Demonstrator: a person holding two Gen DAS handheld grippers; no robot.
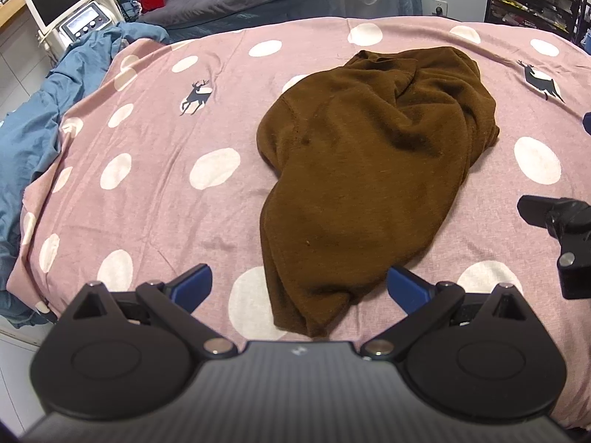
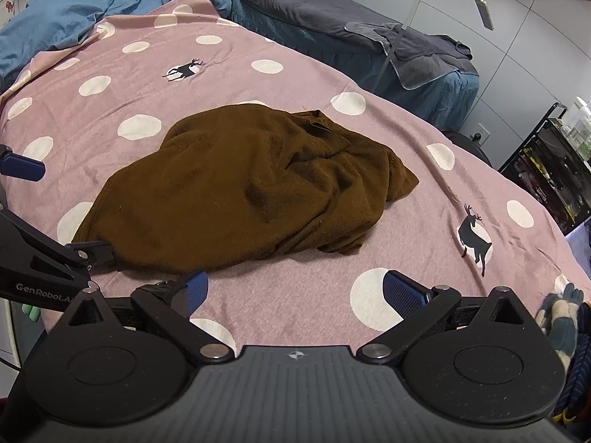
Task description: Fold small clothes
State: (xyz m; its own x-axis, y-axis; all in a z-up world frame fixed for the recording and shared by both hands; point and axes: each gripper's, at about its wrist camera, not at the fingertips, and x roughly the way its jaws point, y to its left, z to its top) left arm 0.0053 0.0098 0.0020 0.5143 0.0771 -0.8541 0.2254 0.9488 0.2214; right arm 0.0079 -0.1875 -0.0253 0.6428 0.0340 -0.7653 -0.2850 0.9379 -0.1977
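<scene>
A brown knit garment (image 1: 365, 170) lies crumpled in a heap on the pink polka-dot bedsheet (image 1: 147, 192). It also shows in the right wrist view (image 2: 236, 192). My left gripper (image 1: 299, 288) is open, its blue pads either side of the garment's near end, just above the sheet. My right gripper (image 2: 295, 291) is open and empty, over the sheet (image 2: 295, 313) just short of the garment's near edge. The left gripper's fingers (image 2: 22, 168) show at the left edge of the right wrist view, beside the garment.
A blue blanket (image 1: 44, 110) is bunched at the bed's left side. A second bed with dark grey covers (image 2: 332, 18) stands beyond. A monitor device (image 1: 70, 3) is at the far left. Shelves (image 2: 554, 170) stand on the right. Coloured cloth (image 2: 569, 328) lies at the right edge.
</scene>
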